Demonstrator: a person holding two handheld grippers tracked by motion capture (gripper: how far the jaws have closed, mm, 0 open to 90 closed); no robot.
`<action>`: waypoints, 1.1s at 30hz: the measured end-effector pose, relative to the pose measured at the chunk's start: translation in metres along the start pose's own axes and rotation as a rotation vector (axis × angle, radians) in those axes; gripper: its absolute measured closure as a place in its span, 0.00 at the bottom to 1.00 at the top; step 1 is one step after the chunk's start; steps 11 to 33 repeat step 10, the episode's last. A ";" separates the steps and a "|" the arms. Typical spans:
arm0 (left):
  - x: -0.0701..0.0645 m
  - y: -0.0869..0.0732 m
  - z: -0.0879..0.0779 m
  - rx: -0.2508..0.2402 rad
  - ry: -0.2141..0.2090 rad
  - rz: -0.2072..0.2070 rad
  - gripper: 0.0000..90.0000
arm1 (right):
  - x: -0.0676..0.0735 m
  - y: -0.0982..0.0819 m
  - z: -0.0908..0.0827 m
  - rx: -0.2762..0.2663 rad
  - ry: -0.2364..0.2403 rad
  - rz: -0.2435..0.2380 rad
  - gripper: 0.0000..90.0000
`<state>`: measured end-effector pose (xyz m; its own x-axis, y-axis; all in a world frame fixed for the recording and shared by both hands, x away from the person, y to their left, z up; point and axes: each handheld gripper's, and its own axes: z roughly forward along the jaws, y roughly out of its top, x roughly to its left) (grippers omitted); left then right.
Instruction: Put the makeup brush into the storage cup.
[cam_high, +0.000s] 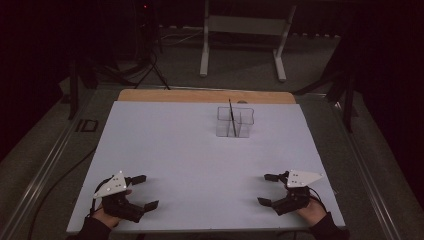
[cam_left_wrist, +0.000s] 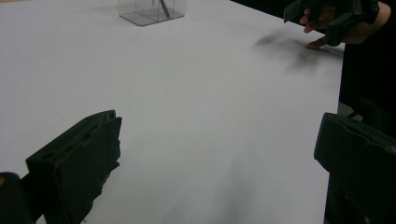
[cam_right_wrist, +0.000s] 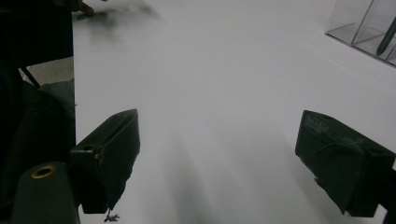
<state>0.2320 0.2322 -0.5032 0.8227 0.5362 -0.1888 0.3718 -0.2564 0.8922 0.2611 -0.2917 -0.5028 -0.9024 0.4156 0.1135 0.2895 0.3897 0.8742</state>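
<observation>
Left gripper (cam_high: 145, 191) rests at the near left edge of the white table sheet (cam_high: 190, 160), jaws spread wide and holding nothing. Right gripper (cam_high: 266, 189) sits at the near right edge, likewise wide apart and unloaded. A clear compartmented organizer (cam_high: 235, 121) stands far, right of centre, well apart from both, with a dark pen (cam_high: 231, 116) upright in it.

- The table (cam_high: 165, 150) in front of me, covered in pale white, fills the middle of the frame, with a strip of bare wood (cam_high: 205, 96) along its far edge.
- Grey floor (cam_high: 250, 70) lies beyond it.
- A white frame stand (cam_high: 245, 35) sits at upper centre.
- Dark tripod legs (cam_high: 145, 65) stand at upper left.
- The room's edges fall into darkness.
</observation>
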 end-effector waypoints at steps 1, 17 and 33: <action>0.000 0.000 0.000 -0.001 0.002 0.002 0.02 | 0.000 0.000 0.000 0.000 0.000 -0.001 0.15; 0.000 0.000 0.000 -0.001 -0.001 -0.004 0.02 | 0.001 0.000 0.002 0.013 -0.005 -0.005 0.15; 0.000 0.000 0.000 -0.001 -0.001 -0.004 0.02 | 0.001 0.000 0.002 0.013 -0.005 -0.005 0.15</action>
